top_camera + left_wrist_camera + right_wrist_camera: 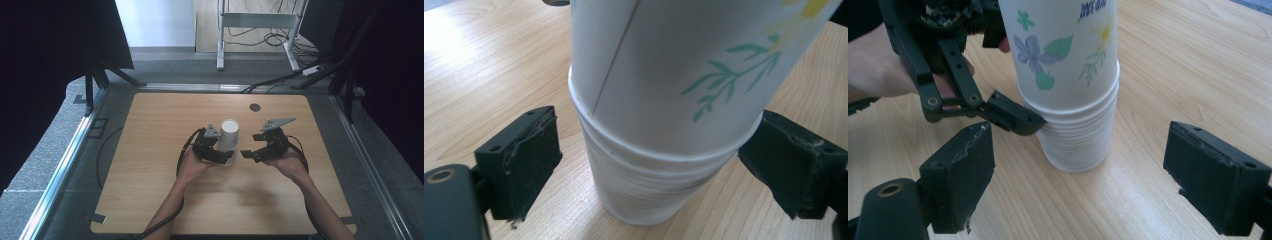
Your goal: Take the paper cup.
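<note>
High view: I see a stack of paper cups (228, 140) standing near the middle of the wooden table (150, 200), long axis vertical, the flat white disc of the top cup facing the camera. My left gripper (220, 156) is at the stack's left and lower side, its jaws reaching around the base. My right gripper (248, 154) sits just to the right of the stack, apart from it, jaws pointing left toward it.

Left gripper view: the stack of cups (659, 125) stands upright between my two black jaws. The cups are inverted, rolled rims low and stacked close, the widest part toward the table. The right pad (791, 167) looks to be at the rim band; the left pad (526, 160) stands clear with table visible in the gap. Jaws spread, not clamped.

Right gripper view: the stack (1073, 85) rises vertically ahead, floral print on the outer cup, many rims banded near the bottom. My own jaws are wide apart with nothing between them. The left gripper (1013, 117) has one fingertip against the stack's rim band.
</note>
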{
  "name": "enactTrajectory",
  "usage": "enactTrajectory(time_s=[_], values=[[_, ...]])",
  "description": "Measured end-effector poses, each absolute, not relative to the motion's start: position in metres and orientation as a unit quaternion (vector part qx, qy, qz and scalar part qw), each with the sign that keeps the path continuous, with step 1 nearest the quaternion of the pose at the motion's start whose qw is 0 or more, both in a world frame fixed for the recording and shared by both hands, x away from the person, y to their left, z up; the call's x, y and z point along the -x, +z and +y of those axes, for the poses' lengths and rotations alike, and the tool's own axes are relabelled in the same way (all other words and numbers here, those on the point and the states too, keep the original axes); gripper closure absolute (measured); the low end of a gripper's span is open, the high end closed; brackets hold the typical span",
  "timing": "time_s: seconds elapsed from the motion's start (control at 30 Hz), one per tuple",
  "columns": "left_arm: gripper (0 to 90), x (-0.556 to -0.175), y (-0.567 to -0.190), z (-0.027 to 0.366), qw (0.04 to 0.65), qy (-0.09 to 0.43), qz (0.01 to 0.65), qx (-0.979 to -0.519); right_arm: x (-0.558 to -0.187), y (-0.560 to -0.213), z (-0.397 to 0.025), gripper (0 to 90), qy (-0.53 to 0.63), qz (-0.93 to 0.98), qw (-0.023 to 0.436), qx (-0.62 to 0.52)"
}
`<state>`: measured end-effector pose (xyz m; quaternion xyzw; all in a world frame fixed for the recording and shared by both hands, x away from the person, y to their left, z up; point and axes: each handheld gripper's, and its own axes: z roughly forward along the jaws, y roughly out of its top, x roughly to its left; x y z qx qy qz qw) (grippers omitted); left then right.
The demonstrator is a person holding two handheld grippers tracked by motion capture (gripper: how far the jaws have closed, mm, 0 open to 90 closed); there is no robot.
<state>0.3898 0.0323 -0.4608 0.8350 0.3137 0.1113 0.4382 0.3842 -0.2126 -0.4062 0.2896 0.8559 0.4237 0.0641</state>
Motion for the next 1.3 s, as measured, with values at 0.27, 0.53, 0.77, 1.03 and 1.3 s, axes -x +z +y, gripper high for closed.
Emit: enactTrajectory(time_s=[0.27, 0.53, 0.77, 1.03, 1.3], values=[[15.0, -0.39, -0.463, 0.03, 0.443, 0.11, 0.306, -0.836, -0.391, -0.4, -0.204, 13.7, 0.422, 0.859, 0.064, -0.284], [19.3, -0.389, -0.462, 0.03, 0.444, 0.116, 0.299, -0.837, -0.399, -0.392, -0.195, 13.8, 0.423, 0.859, 0.059, -0.282], [20.1, -0.388, -0.462, 0.03, 0.442, 0.118, 0.299, -0.837, -0.405, -0.383, -0.185, 13.8, 0.426, 0.86, 0.06, -0.275], [20.4, -0.388, -0.462, 0.029, 0.443, 0.118, 0.298, -0.837, -0.412, -0.372, -0.174, 14.9, 0.428, 0.86, 0.062, -0.27], [20.5, -0.388, -0.461, 0.029, 0.44, 0.119, 0.295, -0.84, -0.417, -0.362, -0.162, 20.1, 0.423, 0.865, 0.069, -0.26]])
